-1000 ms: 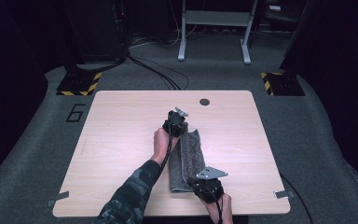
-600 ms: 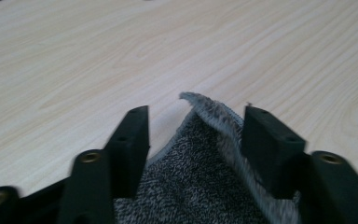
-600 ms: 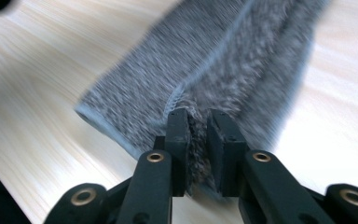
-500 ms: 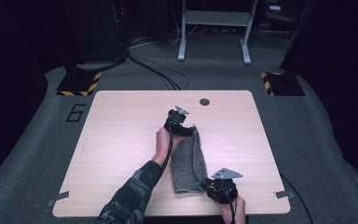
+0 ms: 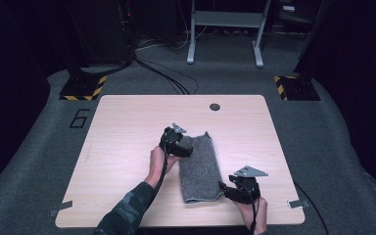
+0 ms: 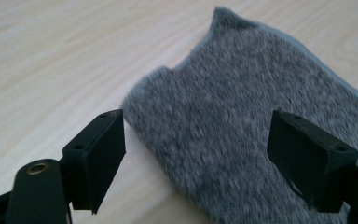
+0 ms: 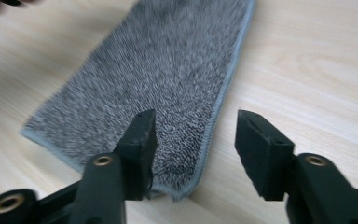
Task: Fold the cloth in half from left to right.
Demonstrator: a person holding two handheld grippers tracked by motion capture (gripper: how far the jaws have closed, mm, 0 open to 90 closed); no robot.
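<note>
Speckled grey towel (image 5: 199, 165) with paler blue-grey edging, light wood-grain table (image 5: 127, 142) — black grippers' jaws, camouflage sleeve (image 5: 127, 215)

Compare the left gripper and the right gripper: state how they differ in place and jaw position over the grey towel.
The left gripper sits at the far left corner of the grey towel; the right gripper sits at its near right corner. The left gripper's jaws stand wider than the right gripper's, both having just been opening. The left gripper's jaws straddle the towel's folded edge; the right gripper's frame its bound hem. Neither grips the towel, which lies flat on the table.
</note>
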